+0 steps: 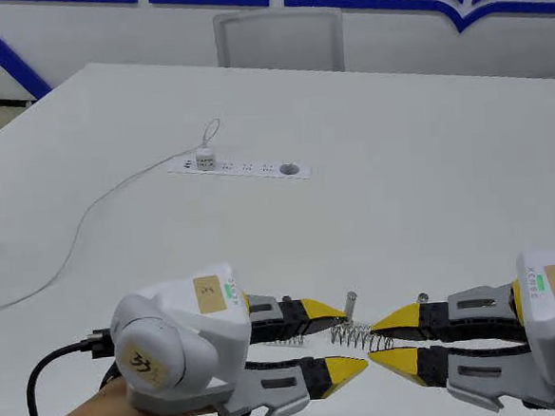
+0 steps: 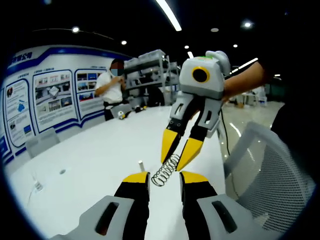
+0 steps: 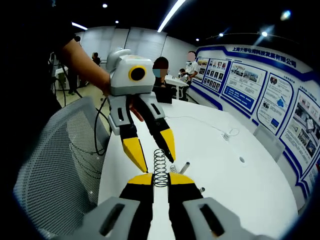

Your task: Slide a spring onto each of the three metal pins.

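Note:
A small steel spring point(image 1: 353, 336) hangs level just above the white table point(image 1: 429, 188), between the two grippers' yellow tips. My right gripper point(image 1: 384, 340) is shut on its right end; in the right gripper view the spring point(image 3: 160, 160) rises from between the right gripper's point(image 3: 160, 181) narrow jaws. My left gripper point(image 1: 339, 339) stands open, its tips on either side of the spring's free end point(image 2: 167, 170). A short metal pin point(image 1: 351, 303) stands upright just behind the spring, and a second pin point(image 1: 422, 299) behind the right gripper's tips. Another spring point(image 1: 285, 342) lies on the table between the left jaws.
A white power strip point(image 1: 241, 166) with a plug and a cable lies mid-table. A grey chair point(image 1: 280, 38) stands at the far edge. A mesh chair point(image 3: 65, 165) is beside the table's near edge. People stand in the background point(image 2: 112, 87).

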`<state>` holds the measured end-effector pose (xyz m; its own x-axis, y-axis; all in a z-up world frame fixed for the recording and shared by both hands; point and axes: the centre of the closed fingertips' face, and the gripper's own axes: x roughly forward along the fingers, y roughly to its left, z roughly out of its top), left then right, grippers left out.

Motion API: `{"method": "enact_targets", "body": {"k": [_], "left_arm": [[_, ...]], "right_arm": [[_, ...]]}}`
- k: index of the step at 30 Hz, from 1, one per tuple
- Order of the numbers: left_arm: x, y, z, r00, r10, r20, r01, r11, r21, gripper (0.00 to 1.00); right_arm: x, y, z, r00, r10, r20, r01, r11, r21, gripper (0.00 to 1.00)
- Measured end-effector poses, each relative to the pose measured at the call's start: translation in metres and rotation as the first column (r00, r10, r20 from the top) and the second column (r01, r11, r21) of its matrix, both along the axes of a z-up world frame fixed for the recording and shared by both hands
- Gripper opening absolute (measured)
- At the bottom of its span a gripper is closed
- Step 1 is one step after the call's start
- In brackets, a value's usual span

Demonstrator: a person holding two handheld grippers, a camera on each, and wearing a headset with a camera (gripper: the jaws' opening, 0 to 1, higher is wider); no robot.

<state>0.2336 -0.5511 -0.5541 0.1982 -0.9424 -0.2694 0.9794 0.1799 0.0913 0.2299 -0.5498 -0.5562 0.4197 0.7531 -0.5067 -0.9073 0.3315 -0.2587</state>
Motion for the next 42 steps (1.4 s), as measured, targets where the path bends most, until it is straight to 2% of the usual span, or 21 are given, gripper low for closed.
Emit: {"method": "enact_targets", "body": {"k": [5, 8, 12, 14, 15, 16, 21, 24, 25, 27, 30, 37, 42], "left_arm": [[-0.002, 0.001, -0.001, 1.000, -0.015, 0.007, 0.015, 1.000, 0.012, 0.18], [-0.004, 0.001, 0.002, 1.000, -0.027, 0.009, 0.027, 1.000, 0.004, 0.17], [-0.007, 0.001, 0.001, 0.998, -0.055, 0.025, 0.055, 0.998, 0.023, 0.16], [-0.008, 0.001, 0.002, 0.998, -0.057, 0.018, 0.056, 0.998, 0.019, 0.16], [-0.008, 0.001, 0.002, 0.998, -0.059, 0.029, 0.058, 0.998, 0.019, 0.15], [-0.008, 0.000, 0.003, 0.996, -0.065, 0.062, 0.064, 0.998, 0.025, 0.15], [-0.012, 0.000, 0.002, 0.991, -0.092, 0.098, 0.086, 0.995, 0.059, 0.13], [-0.013, 0.001, 0.000, 0.989, -0.104, 0.106, 0.097, 0.993, 0.074, 0.11], [-0.015, 0.001, 0.000, 0.986, -0.116, 0.119, 0.108, 0.991, 0.072, 0.10], [-0.018, 0.002, 0.001, 0.984, -0.121, 0.134, 0.113, 0.991, 0.070, 0.10], [-0.017, 0.002, 0.002, 0.984, -0.121, 0.131, 0.114, 0.991, 0.065, 0.10], [-0.016, 0.001, 0.002, 0.981, -0.125, 0.149, 0.115, 0.991, 0.070, 0.09], [-0.016, 0.001, 0.002, 0.982, -0.124, 0.140, 0.116, 0.991, 0.063, 0.09]], "right_arm": [[-0.004, 0.002, -0.003, 1.000, 0.024, -0.003, -0.024, 1.000, -0.018, 0.10], [-0.005, 0.002, -0.003, 1.000, 0.029, -0.003, -0.029, 0.999, -0.021, 0.10], [-0.008, 0.003, -0.002, 0.999, 0.044, -0.001, -0.044, 0.999, -0.023, 0.10], [-0.009, 0.002, -0.001, 0.999, 0.049, -0.003, -0.049, 0.999, -0.017, 0.10], [-0.009, 0.002, 0.000, 0.999, 0.051, 0.000, -0.051, 0.999, -0.015, 0.10], [-0.008, 0.002, 0.000, 0.999, 0.053, 0.003, -0.053, 0.999, -0.014, 0.10], [-0.010, 0.003, 0.000, 0.996, 0.084, 0.015, -0.083, 0.996, -0.040, 0.10], [-0.011, 0.003, 0.000, 0.995, 0.093, 0.020, -0.092, 0.995, -0.047, 0.10], [-0.008, 0.000, -0.001, 0.995, 0.090, 0.035, -0.088, 0.994, -0.067, 0.10], [-0.012, 0.001, 0.000, 0.994, 0.107, 0.023, -0.105, 0.993, -0.056, 0.10], [-0.013, 0.002, 0.000, 0.993, 0.112, 0.025, -0.111, 0.992, -0.055, 0.10], [-0.011, 0.001, 0.000, 0.993, 0.113, 0.022, -0.111, 0.992, -0.057, 0.11], [-0.011, 0.001, 0.001, 0.994, 0.106, 0.018, -0.105, 0.993, -0.045, 0.12]]}}
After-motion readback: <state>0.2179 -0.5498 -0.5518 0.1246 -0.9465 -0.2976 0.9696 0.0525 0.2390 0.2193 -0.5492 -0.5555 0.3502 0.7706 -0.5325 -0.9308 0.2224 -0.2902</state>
